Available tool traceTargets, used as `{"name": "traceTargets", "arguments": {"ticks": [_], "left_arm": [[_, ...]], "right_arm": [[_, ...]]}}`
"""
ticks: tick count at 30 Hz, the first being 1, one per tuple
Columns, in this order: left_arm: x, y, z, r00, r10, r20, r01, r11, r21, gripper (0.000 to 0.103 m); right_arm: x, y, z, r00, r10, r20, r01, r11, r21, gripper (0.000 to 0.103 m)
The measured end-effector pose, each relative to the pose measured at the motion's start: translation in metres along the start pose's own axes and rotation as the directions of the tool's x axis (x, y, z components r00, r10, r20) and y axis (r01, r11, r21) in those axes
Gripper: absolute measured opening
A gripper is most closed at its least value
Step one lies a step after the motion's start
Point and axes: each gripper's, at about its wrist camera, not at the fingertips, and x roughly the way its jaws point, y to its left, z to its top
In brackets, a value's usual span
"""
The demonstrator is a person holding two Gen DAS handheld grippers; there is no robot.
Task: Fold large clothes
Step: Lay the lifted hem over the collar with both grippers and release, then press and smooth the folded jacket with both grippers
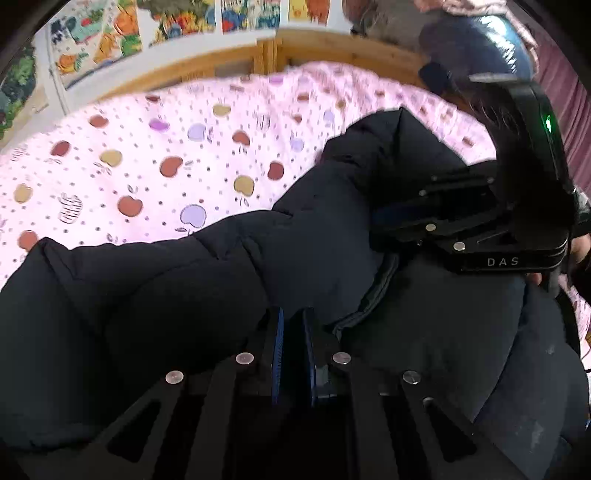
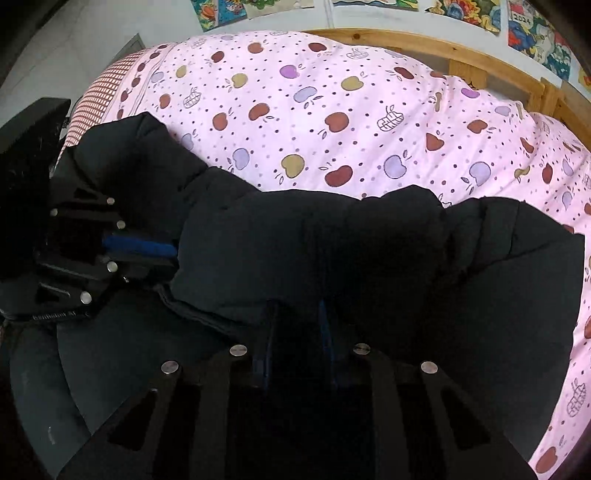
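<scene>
Jacket: black puffer jacket (image 1: 207, 273) lying on the apple-print bedsheet (image 2: 332, 92).
Left gripper (image 1: 293, 332): clenched on a jacket fold.
Right gripper (image 2: 297, 325): clenched on jacket fabric.
Left view only: hanging clothes (image 1: 476, 33).
Right view only: checked pillow (image 2: 99, 96).

Soft even daylight, slight motion blur, strong fisheye edge distortion.

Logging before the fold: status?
Left gripper and right gripper shut on jacket. Jacket bunched on bed. Nothing in the way.
</scene>
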Motion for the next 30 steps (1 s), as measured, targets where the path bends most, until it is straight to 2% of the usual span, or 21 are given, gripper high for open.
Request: {"name": "traceTargets", "arguments": {"ticks": [2, 4, 7, 10, 12, 20, 24, 28, 30], "left_arm": [[-0.011, -0.002, -0.002, 0.999, 0.022, 0.027, -0.022, 1.000, 0.009, 0.011], [-0.023, -0.008, -0.003, 0.996, 0.073, 0.052, -0.075, 0.997, 0.023, 0.014], [-0.036, -0.019, -0.008, 0.983, 0.161, 0.085, -0.165, 0.986, 0.038, 0.024], [-0.046, -0.025, -0.010, 0.973, 0.210, 0.092, -0.213, 0.977, 0.025, 0.030], [-0.053, -0.023, -0.008, 0.973, 0.211, 0.087, -0.212, 0.977, -0.002, 0.034], [-0.090, -0.039, -0.014, 0.973, 0.203, 0.108, -0.193, 0.976, -0.096, 0.053], [-0.116, -0.053, -0.024, 0.965, 0.220, 0.142, -0.198, 0.969, -0.150, 0.070], [-0.145, -0.064, -0.036, 0.959, 0.228, 0.170, -0.195, 0.963, -0.188, 0.082], [-0.161, -0.070, -0.042, 0.956, 0.227, 0.187, -0.186, 0.960, -0.211, 0.091]], "right_arm": [[-0.011, 0.003, -0.007, 0.998, 0.008, 0.065, -0.007, 1.000, -0.002, 0.018], [-0.026, 0.006, -0.013, 0.993, 0.008, 0.120, -0.007, 1.000, -0.011, 0.020], [-0.045, 0.016, -0.020, 0.983, -0.029, 0.179, 0.035, 0.999, -0.033, 0.020], [-0.059, 0.018, -0.027, 0.974, -0.067, 0.218, 0.077, 0.996, -0.039, 0.020], [-0.072, 0.019, -0.033, 0.966, -0.093, 0.239, 0.104, 0.994, -0.035, 0.021], [-0.110, 0.025, -0.043, 0.955, -0.116, 0.273, 0.123, 0.992, -0.009, 0.022], [-0.134, 0.031, -0.050, 0.943, -0.125, 0.307, 0.129, 0.992, 0.007, 0.045], [-0.161, 0.037, -0.060, 0.933, -0.125, 0.337, 0.125, 0.992, 0.022, 0.045], [-0.173, 0.042, -0.066, 0.928, -0.126, 0.350, 0.126, 0.992, 0.023, 0.051]]}}
